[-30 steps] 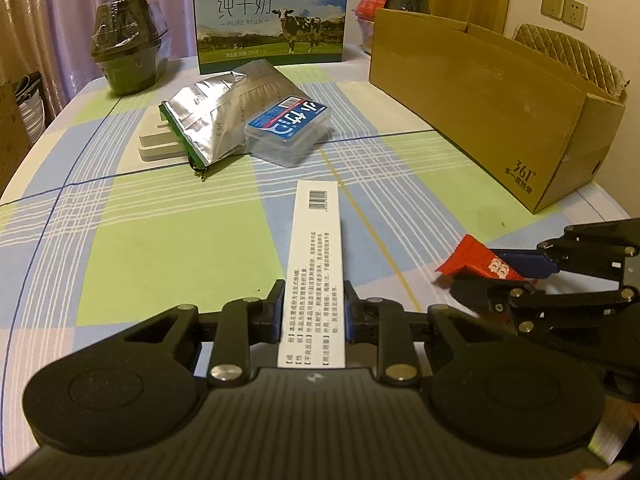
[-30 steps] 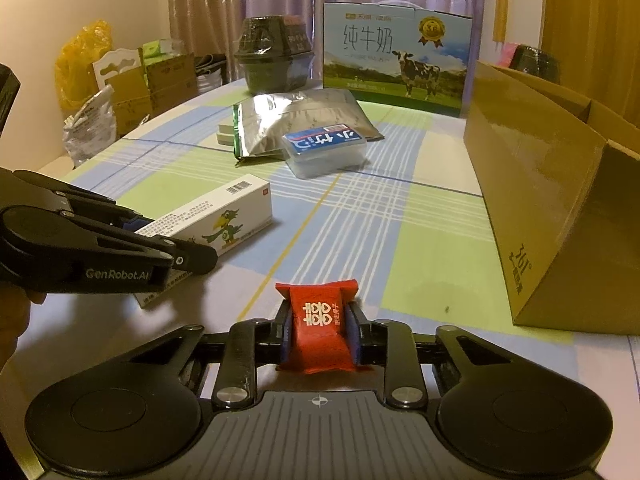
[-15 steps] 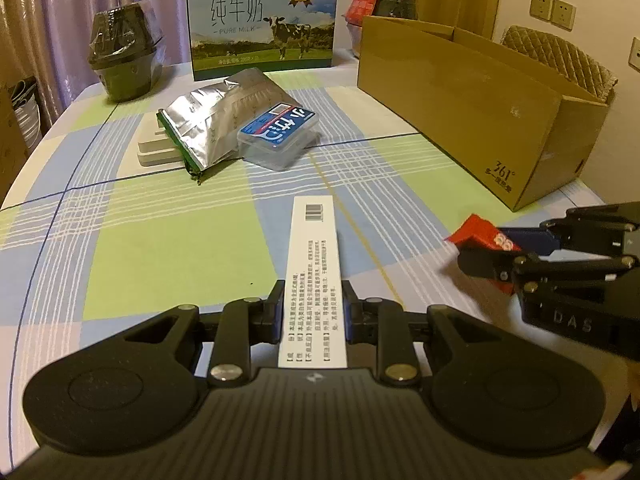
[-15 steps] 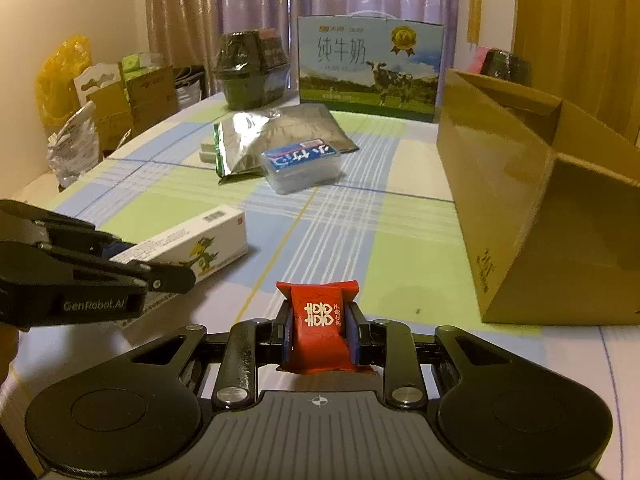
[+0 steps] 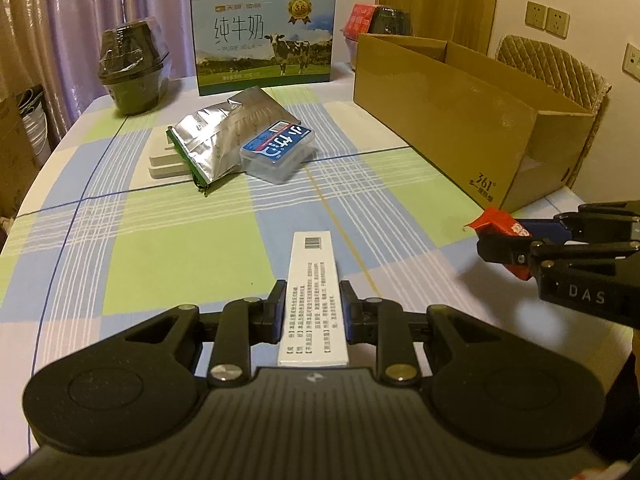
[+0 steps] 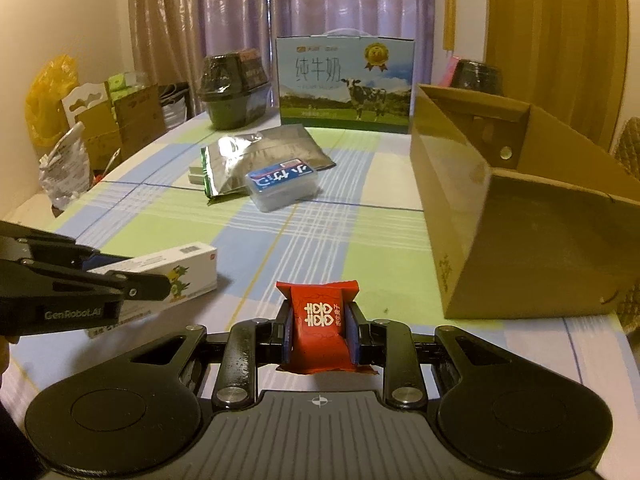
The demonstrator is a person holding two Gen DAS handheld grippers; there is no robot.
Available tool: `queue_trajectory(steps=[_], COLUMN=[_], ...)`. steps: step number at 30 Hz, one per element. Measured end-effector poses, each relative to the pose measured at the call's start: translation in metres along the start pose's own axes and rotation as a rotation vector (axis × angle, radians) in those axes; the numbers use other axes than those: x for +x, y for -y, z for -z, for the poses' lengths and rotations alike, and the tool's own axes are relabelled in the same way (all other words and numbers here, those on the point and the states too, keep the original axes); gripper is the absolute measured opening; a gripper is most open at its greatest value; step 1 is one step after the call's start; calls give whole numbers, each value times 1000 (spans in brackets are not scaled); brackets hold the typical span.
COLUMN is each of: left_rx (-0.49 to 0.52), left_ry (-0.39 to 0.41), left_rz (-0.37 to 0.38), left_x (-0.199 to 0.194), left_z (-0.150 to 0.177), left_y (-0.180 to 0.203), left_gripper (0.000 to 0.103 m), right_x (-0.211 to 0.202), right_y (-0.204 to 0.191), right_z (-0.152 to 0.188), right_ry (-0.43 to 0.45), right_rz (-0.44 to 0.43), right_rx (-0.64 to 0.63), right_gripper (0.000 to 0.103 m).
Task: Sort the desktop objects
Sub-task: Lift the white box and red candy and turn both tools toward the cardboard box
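My left gripper (image 5: 313, 300) is shut on a long white box (image 5: 314, 280) with a barcode, held above the checked tablecloth. The same white box (image 6: 176, 276), with a green cartoon bird on its side, shows in the right wrist view between the left gripper's fingers (image 6: 132, 286). My right gripper (image 6: 318, 320) is shut on a red candy packet (image 6: 320, 322) with white characters. That red packet (image 5: 502, 230) appears at the right of the left wrist view. An open brown cardboard box (image 5: 460, 120) lies to the right of both grippers.
Further back on the table (image 5: 168, 240) lie a silver foil pouch (image 5: 224, 136), a clear plastic case with a blue label (image 5: 278, 150) and a flat white block (image 5: 164, 160). A milk carton pack (image 5: 262, 44) and dark wrapped bowls (image 5: 134, 72) stand at the far edge.
Both grippers have risen and drawn back a little with their loads; the cardboard box's open top shows more. Grips are unchanged.
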State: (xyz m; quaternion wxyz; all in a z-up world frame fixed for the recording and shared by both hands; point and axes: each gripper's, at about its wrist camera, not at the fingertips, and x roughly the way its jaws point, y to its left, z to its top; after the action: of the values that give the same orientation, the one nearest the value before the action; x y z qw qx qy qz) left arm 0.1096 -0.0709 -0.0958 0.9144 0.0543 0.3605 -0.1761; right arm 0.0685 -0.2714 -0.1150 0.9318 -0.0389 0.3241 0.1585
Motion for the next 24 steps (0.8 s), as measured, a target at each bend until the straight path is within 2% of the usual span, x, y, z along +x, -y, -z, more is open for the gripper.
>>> queue_trajectory(steps=[9, 12, 17, 24], left_rx=[-1, 3, 3, 11], left_ry=[6, -8, -77, -88], left_rz=[-9, -11, -1, 5], left_x=[-18, -16, -4, 9], left_z=[4, 11, 20, 16], left_y=[7, 8, 9, 11], left_gripper=[21, 21, 22, 22], right_x=[-16, -17, -14, -8], right_y=[-1, -2, -1, 1], right_z=[0, 3, 9, 12], right_ry=[20, 17, -5, -19], right_rz=[3, 1, -2, -1], right_rx=[13, 13, 19, 25], right_gripper=[23, 23, 23, 23])
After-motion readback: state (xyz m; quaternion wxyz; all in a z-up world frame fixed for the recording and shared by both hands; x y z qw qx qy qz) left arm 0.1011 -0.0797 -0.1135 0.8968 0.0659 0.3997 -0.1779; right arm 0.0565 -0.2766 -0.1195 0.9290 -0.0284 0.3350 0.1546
